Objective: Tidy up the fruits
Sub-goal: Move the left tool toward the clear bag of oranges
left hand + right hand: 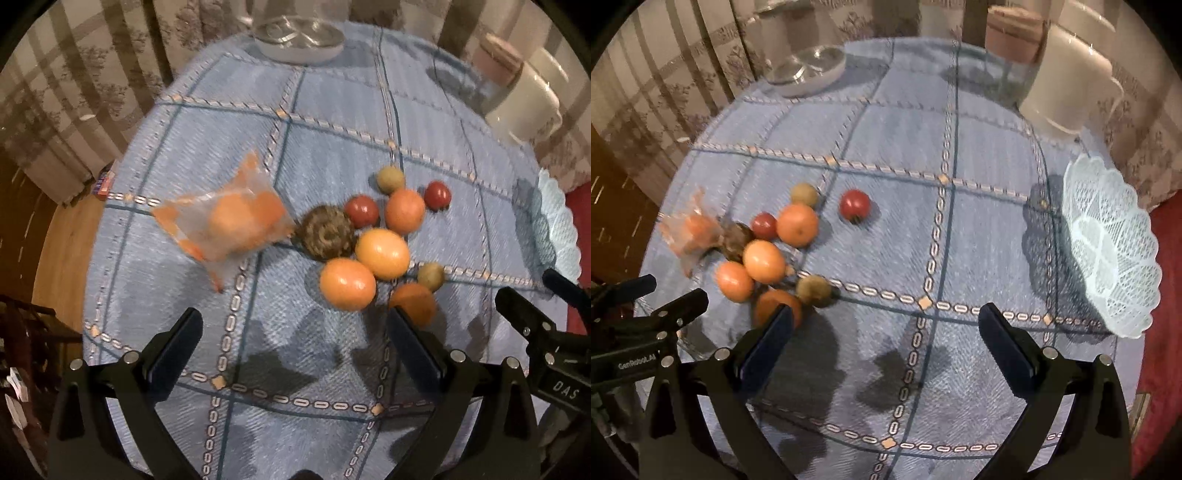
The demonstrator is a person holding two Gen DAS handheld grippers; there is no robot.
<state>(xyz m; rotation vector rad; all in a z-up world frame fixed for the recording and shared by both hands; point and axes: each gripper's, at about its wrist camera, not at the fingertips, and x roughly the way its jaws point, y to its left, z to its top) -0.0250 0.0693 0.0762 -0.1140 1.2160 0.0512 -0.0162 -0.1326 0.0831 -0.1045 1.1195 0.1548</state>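
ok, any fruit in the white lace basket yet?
No, the white lace basket in the right wrist view holds nothing, and the oranges and tomatoes all lie loose on the blue tablecloth.

Home dining room. Round table under blue checked cloth (979, 147); patterned curtains (683, 74) behind table; wood floor (62, 236) left of table; white jug (1071, 74), glass stand (809, 70), lace basket (1108, 243) on cloth.
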